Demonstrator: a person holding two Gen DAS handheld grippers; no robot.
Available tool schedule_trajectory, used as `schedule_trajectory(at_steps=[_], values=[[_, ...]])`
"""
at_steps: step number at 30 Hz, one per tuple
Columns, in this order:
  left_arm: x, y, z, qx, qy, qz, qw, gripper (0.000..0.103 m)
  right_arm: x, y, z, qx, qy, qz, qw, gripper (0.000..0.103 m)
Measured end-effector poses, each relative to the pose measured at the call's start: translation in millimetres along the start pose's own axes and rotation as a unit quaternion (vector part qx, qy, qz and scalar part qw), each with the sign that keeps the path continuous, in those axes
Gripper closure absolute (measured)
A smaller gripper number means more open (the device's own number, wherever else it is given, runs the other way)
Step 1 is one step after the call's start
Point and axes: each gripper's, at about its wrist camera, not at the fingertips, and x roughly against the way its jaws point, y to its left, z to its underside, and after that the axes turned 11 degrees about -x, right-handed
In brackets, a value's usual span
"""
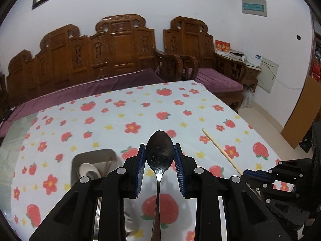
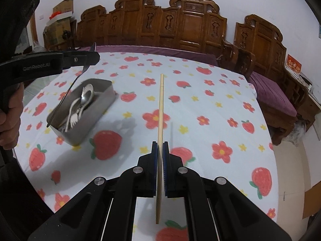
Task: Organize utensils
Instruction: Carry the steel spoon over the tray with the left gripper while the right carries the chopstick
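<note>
My left gripper (image 1: 159,152) is shut on a metal spoon (image 1: 159,156), its pads against the bowl, holding it above the table; the handle hangs down toward the camera. In the right wrist view the left gripper (image 2: 88,57) carries the spoon (image 2: 66,94) over a metal utensil box (image 2: 100,108), which holds several spoons and forks. The box also shows in the left wrist view (image 1: 80,158). My right gripper (image 2: 159,148) is shut on a wooden chopstick (image 2: 161,104) that points forward over the table; it also shows in the left wrist view (image 1: 220,150).
The table (image 2: 210,108) is covered with a white cloth printed with strawberries and flowers. A carved wooden sofa (image 1: 112,48) with purple cushions stands behind it. The table's right edge drops to the floor (image 1: 266,118).
</note>
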Motion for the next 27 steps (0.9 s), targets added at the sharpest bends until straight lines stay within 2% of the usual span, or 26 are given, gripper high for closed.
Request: schedule_trajectory(at_steps=[9, 17, 27], values=[[-3, 48, 7, 0.031, 0.009, -0.020, 0.9993, 0.077, -6, 27, -12, 0.005, -0.006, -0.021, 1.000, 0.097], [-27, 87, 26, 0.074, 0.035, -0.027, 0.9963, 0.077, -18, 37, -13, 0.006, 0.000, -0.030, 1.000, 0.097], [-58, 103, 60, 0.082, 0.080, -0.048, 0.9922, 0.077, -29, 43, -14, 0.004, 0.006, -0.040, 0.999, 0.097]])
